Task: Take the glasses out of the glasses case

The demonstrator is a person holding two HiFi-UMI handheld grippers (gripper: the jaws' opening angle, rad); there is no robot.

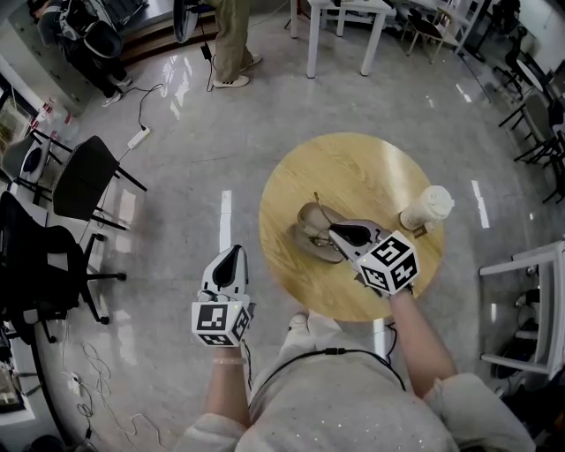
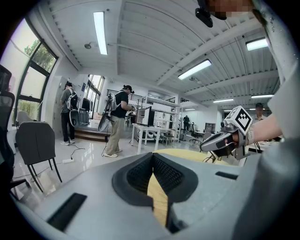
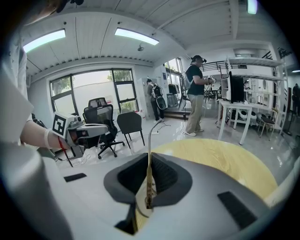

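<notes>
An open grey-beige glasses case (image 1: pixel 309 240) lies near the middle of the round wooden table (image 1: pixel 353 168). My right gripper (image 1: pixel 335 232) is over the case, shut on the glasses (image 1: pixel 319 204), whose thin temple sticks up and away from the jaws. In the right gripper view the temple (image 3: pixel 149 140) stands pinched between the dark pads of my right gripper (image 3: pixel 149 165), with a lens edge below them. My left gripper (image 1: pixel 234 254) hangs off the table's left side over the floor. It is shut, and nothing is between the pads (image 2: pixel 140 171).
A lidded paper cup (image 1: pixel 427 208) stands on the table right of the case. Black office chairs (image 1: pixel 84 177) and floor cables are at the left. A person (image 1: pixel 231 44) and white tables (image 1: pixel 344 26) are at the far side.
</notes>
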